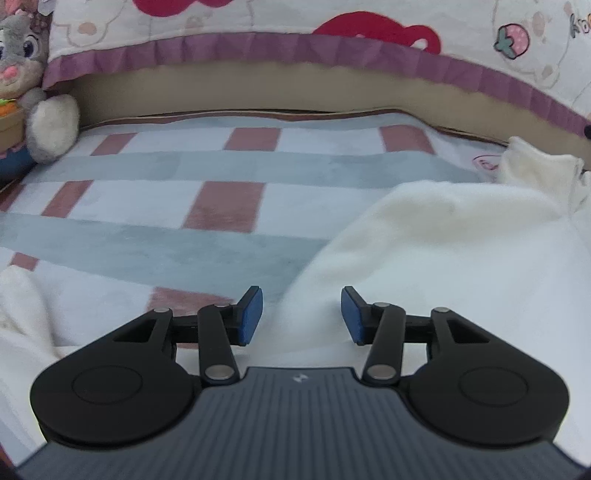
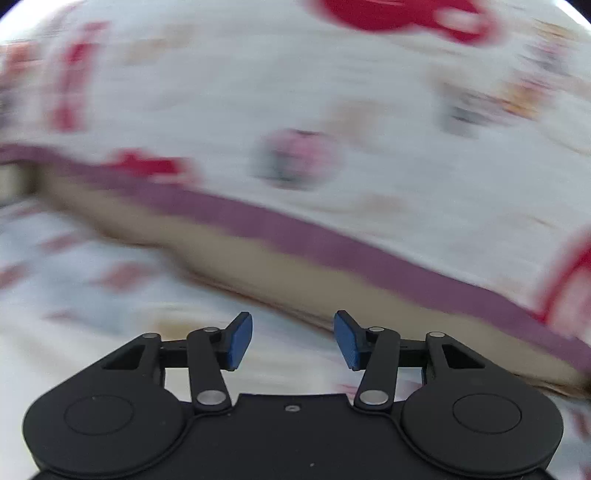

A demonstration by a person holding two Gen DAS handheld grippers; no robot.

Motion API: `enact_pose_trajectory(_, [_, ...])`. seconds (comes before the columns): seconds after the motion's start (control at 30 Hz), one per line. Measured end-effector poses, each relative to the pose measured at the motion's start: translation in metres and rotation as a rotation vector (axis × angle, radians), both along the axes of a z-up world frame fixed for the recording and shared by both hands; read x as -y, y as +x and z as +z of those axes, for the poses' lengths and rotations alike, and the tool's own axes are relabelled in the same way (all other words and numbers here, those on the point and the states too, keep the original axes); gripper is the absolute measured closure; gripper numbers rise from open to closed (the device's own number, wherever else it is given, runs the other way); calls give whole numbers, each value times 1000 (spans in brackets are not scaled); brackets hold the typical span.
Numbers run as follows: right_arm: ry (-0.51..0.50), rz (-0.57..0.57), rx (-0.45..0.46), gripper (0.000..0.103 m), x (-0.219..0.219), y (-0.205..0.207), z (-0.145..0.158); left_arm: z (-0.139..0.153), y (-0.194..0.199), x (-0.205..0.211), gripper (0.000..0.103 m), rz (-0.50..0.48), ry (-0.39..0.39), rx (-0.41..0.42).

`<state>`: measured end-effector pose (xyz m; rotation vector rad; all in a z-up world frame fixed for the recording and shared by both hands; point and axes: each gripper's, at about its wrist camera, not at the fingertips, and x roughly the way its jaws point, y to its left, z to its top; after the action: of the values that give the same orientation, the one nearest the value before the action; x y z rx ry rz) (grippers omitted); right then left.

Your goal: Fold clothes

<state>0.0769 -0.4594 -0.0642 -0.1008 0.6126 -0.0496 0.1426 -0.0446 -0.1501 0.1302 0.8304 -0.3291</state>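
White fleece garment (image 1: 424, 258) lies on the checked blanket (image 1: 221, 206), long axis running from near the left gripper (image 1: 302, 314) up toward the quilt (image 1: 258, 22). Its lower end is cut off. Both grippers' jaws stand apart, empty; the right gripper (image 2: 293, 341) view is badly blurred.

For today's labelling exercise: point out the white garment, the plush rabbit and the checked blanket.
white garment (image 1: 443, 251), left wrist view, its broad flat middle.
plush rabbit (image 1: 22, 48), left wrist view, its face.
checked blanket (image 1: 147, 199), left wrist view, a bare white square.
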Motion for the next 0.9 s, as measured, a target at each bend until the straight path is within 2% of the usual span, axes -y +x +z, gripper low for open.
enact_pose_trajectory(0.03, [47, 61, -39, 48, -10, 7, 1, 0, 1, -4, 57, 9, -5, -3])
enact_pose_trajectory(0.07, [71, 103, -79, 43, -20, 16, 1, 1, 1, -7, 57, 18, -13, -6])
enact_pose_trajectory(0.13, [60, 145, -162, 40, -40, 42, -1, 3, 1, -13, 57, 35, -30, -9])
enact_pose_trajectory(0.17, [23, 132, -205, 34, -49, 58, -3, 4, 0, -16, 57, 36, -33, -6])
enact_pose_trajectory(0.23, [-36, 113, -303, 29, -64, 89, -9, 7, -3, -19, 57, 33, -32, 3])
enact_pose_trajectory(0.33, [25, 87, -467, 27, -61, 124, -34, 6, -7, -25, 57, 21, -21, 10])
enact_pose_trajectory(0.37, [68, 80, -501, 33, -56, 128, -42, 5, -8, -27, 57, 17, -13, 14])
enact_pose_trajectory(0.4, [111, 73, -534, 48, -52, 133, -51, 5, -10, -29, 57, 13, -4, 19])
enact_pose_trajectory(0.43, [154, 66, -568, 95, -47, 137, -59, 4, -13, -32, 57, 9, 5, 23])
enact_pose_trajectory(0.47, [190, 67, -561, 93, -41, 139, -61, 4, -15, -34, 57, 5, 14, 28])
enact_pose_trajectory(0.57, [278, 95, -404, 94, -15, 140, -40, 4, -20, -45, 57, 3, 23, 29])
enact_pose_trajectory(0.67, [446, -4, -270, 96, 30, 144, -24, 1, -22, -56, 56, 14, 37, 29])
enact_pose_trajectory(0.73, [458, -68, -265, 96, 47, 146, -28, -4, -21, -62, 56, 39, 48, 17])
enact_pose_trajectory(0.83, [378, -65, -319, 96, 41, 149, -39, -10, -18, -71, 56, 76, 64, -1])
enact_pose_trajectory(0.87, [347, -58, -350, 86, 36, 152, -42, -11, -18, -73, 56, 87, 66, -3])
enact_pose_trajectory(0.9, [310, -51, -383, 80, 31, 155, -43, -11, -18, -75, 56, 95, 69, -1])
